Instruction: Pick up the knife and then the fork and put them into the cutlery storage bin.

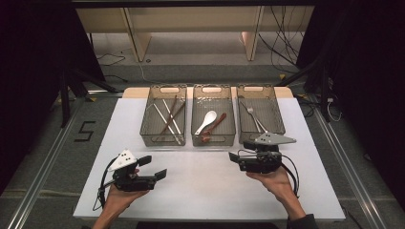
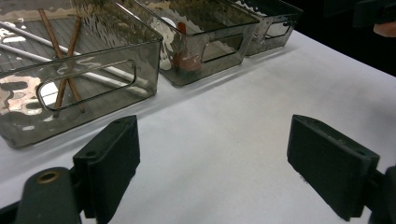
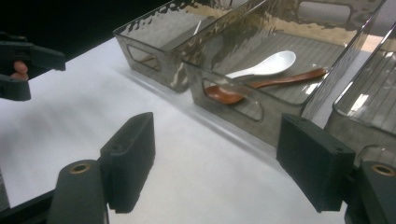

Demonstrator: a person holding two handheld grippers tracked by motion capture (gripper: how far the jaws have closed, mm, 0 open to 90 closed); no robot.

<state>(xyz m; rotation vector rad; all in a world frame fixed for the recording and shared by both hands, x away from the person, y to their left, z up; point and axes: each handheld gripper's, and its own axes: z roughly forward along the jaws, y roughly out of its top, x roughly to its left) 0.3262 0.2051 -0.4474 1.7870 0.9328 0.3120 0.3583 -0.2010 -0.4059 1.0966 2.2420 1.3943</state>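
Three smoky clear bins stand in a row at the back of the white table (image 1: 200, 186). The left bin (image 1: 163, 115) holds white and brown chopsticks (image 2: 65, 70). A white spoon (image 3: 266, 65) and a brown wooden spoon (image 3: 261, 86) lie in the middle bin (image 1: 214, 116). In the right bin (image 1: 260, 114) are metal forks (image 1: 254, 119). My left gripper (image 1: 153, 167) (image 2: 219, 154) hovers open over bare table at the front left, nothing between its jaws. My right gripper (image 1: 240, 150) (image 3: 222, 156) stands open just in front of the middle and right bins, also with nothing in it.
A broad bare stretch of white table lies between the two grippers and in front of the bins. Beyond the table edges the floor is dark, with metal rails and cables. In the right gripper view the other gripper (image 3: 23, 65) shows at the far left.
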